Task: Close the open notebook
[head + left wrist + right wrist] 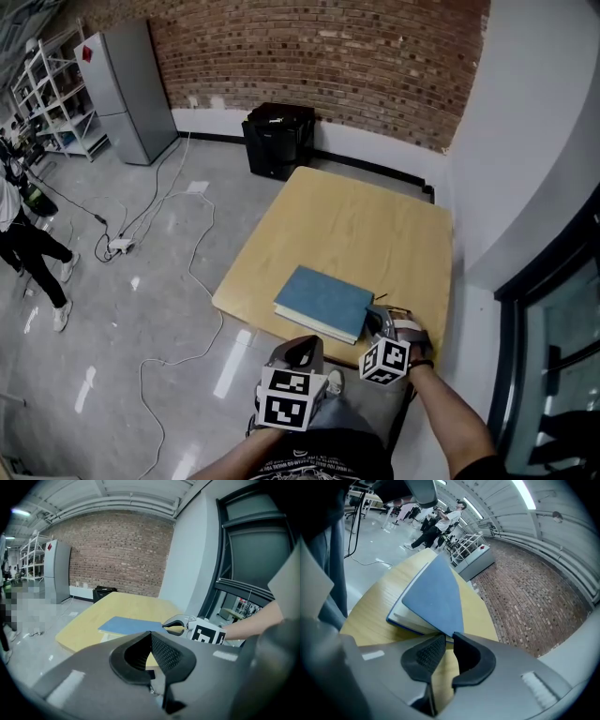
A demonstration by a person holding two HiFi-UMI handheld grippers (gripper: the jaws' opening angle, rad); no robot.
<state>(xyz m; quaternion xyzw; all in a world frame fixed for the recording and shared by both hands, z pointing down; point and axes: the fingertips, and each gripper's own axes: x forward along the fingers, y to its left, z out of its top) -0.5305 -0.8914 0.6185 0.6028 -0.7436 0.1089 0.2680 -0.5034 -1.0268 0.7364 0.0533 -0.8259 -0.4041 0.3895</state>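
Bin (278, 141) behind table (366, 225) bearing notebook (323, 302); cables (191, 272), seemingly loose, cross floor (94, 328).

Blue notebook (323, 302), tan wooden table (356, 220), red brick wall (328, 66), glossy grey floor (112, 375).

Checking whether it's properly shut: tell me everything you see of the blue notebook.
The blue notebook is thick, with a plain matte blue cover and a pale page block showing along its edges. It lies flat on the light wooden table, close to its near edge and askew to it. It looks closed, though the right gripper view shows the cover slightly raised over the pages at one corner. That corner points at the parted jaws of the right hand-held gripper; contact is unclear.
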